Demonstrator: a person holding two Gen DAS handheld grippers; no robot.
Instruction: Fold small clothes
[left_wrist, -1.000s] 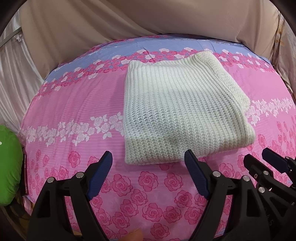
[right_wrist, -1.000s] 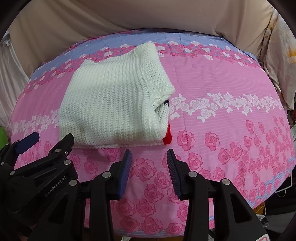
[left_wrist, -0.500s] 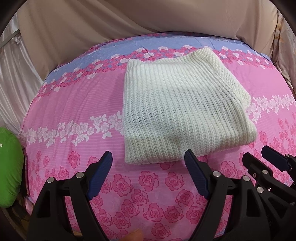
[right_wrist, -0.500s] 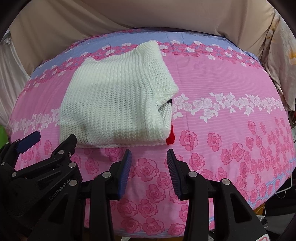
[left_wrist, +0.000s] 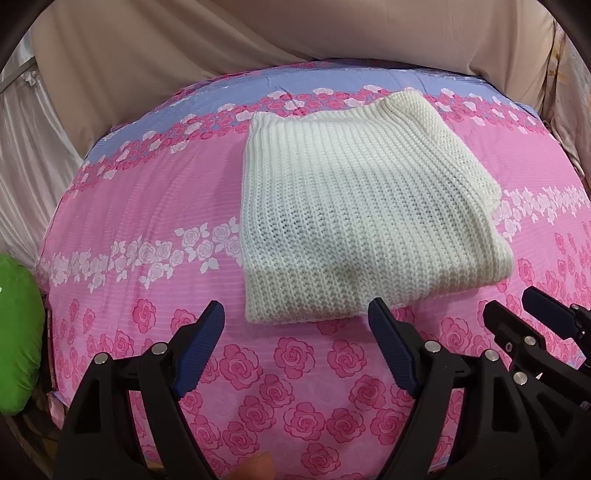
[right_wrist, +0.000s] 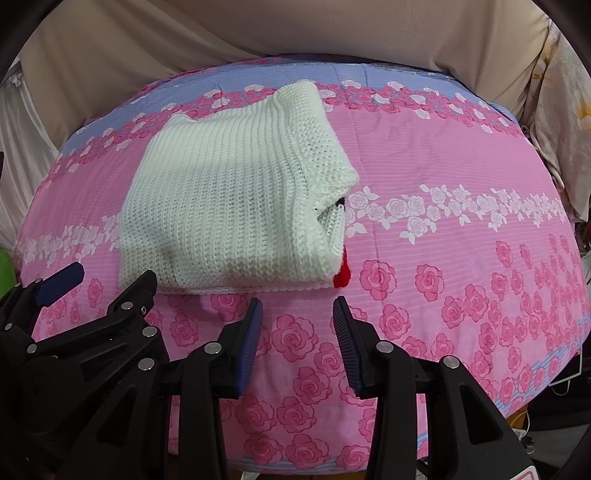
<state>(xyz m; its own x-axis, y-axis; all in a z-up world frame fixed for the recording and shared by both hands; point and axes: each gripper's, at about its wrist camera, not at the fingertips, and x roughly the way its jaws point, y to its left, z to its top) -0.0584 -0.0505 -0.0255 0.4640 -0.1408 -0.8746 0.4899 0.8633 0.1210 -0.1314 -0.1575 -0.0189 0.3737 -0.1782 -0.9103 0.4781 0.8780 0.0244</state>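
1. Left wrist view: your left gripper (left_wrist: 297, 325) stands spread wide, with nothing between its blue pads (left_wrist: 201, 349); only the sheet shows in the gap.
2. The folded white knit sweater (left_wrist: 364, 225) lies flat on the pink rose-print bedsheet (left_wrist: 147, 206), just beyond the fingertips and apart from them. Its near hem runs between the two tips.
3. Your right gripper (left_wrist: 517, 306) enters at the lower right of this view, close beside the left one and near the sweater's right corner, not touching it.
4. A bright green cushion (left_wrist: 16, 332) sits at the left edge, off the bed. A beige cloth backdrop (left_wrist: 295, 33) hangs behind. No writing can be read here.
5. Right wrist view: your right gripper (right_wrist: 297, 314) is partly parted, narrower than the left, and empty, pink sheet (right_wrist: 443, 177) showing between the pads.
6. The sweater (right_wrist: 229, 206) lies ahead and to the left of the tips. A red piece (right_wrist: 341, 275) and a small dark mark peep out at its right fold.
7. The left gripper (right_wrist: 110, 280) crowds the lower left, one finger overlapping the sweater's near corner in the picture; whether it touches cannot be told.
8. A red-edged label at the bottom right corner is cut off and unreadable.
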